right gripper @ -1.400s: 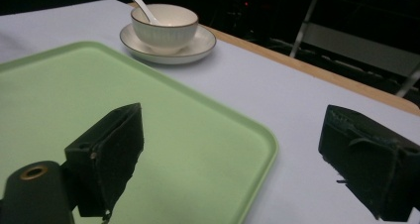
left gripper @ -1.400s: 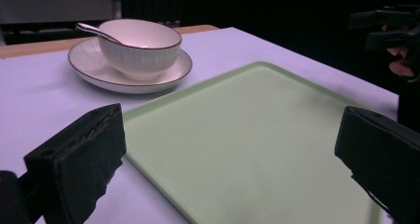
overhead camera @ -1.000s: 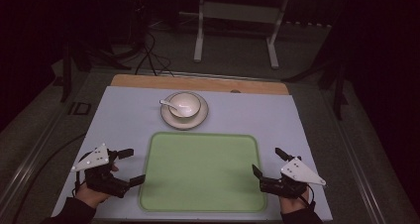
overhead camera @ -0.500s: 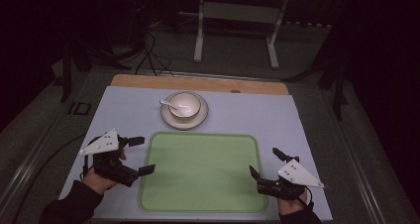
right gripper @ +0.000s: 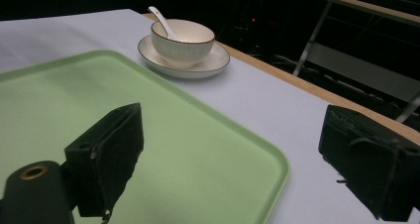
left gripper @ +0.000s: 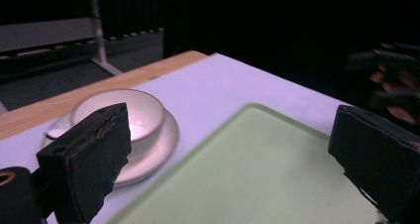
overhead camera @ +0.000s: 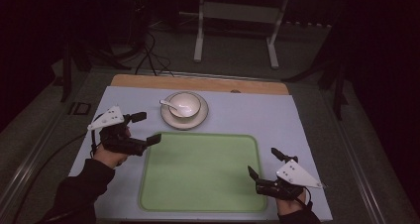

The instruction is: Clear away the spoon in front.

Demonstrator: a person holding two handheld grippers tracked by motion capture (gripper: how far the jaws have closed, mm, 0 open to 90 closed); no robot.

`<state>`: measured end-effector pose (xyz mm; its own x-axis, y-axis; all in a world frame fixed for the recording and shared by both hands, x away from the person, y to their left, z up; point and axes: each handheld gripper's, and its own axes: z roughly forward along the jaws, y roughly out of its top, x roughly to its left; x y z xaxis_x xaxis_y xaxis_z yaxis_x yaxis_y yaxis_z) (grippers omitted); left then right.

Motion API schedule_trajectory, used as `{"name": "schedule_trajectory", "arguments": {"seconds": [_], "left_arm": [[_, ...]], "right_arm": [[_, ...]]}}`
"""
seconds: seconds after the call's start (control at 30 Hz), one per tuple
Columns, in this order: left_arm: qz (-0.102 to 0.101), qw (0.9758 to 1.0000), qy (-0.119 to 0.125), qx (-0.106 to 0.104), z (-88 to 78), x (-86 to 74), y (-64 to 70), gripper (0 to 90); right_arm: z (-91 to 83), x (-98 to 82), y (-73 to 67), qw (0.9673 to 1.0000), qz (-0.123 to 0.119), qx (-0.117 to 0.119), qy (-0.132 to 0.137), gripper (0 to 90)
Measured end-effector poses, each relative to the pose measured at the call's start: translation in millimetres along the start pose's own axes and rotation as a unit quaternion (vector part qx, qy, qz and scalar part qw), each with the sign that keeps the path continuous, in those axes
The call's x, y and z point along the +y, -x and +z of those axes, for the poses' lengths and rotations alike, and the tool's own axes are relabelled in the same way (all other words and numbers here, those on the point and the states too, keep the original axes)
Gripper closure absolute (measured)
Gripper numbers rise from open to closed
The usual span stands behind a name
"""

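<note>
Green and bare, the tray (overhead camera: 200, 172) lies on the pale blue table cover (overhead camera: 252, 112). Just beyond the tray's far left corner stands a white bowl (overhead camera: 184, 104) on a saucer (overhead camera: 171, 120), a white spoon (overhead camera: 168, 104) resting inside it. At the tray's left edge the left gripper (overhead camera: 142, 130) hangs with jaws spread wide, grasping nothing. By the tray's near right corner the right gripper (overhead camera: 265, 164) rests equally released.

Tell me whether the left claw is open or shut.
Open. The left claw has its jaws spread wide with nothing between them, hovering near the tray's corner, short of the bowl.
</note>
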<state>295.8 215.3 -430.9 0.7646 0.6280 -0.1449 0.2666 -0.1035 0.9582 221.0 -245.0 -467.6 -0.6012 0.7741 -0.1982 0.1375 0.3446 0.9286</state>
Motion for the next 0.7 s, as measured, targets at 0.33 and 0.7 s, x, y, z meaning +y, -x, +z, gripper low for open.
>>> {"name": "schedule_trajectory", "arguments": {"seconds": [0.33, 0.7], "left_arm": [[-0.093, 0.9912, 0.039, 0.086, 26.4, -0.1, -33.6, 6.7], [-0.222, 0.9616, 0.068, 0.146, 51.1, -21.6, -70.4, 15.3]], "right_arm": [[1.8, -0.1, -1.7, 1.0, -0.005, 0.006, 0.0, 10.3], [2.8, -0.9, -1.5, 0.9999, -0.007, 0.011, -0.004, 10.3]]}}
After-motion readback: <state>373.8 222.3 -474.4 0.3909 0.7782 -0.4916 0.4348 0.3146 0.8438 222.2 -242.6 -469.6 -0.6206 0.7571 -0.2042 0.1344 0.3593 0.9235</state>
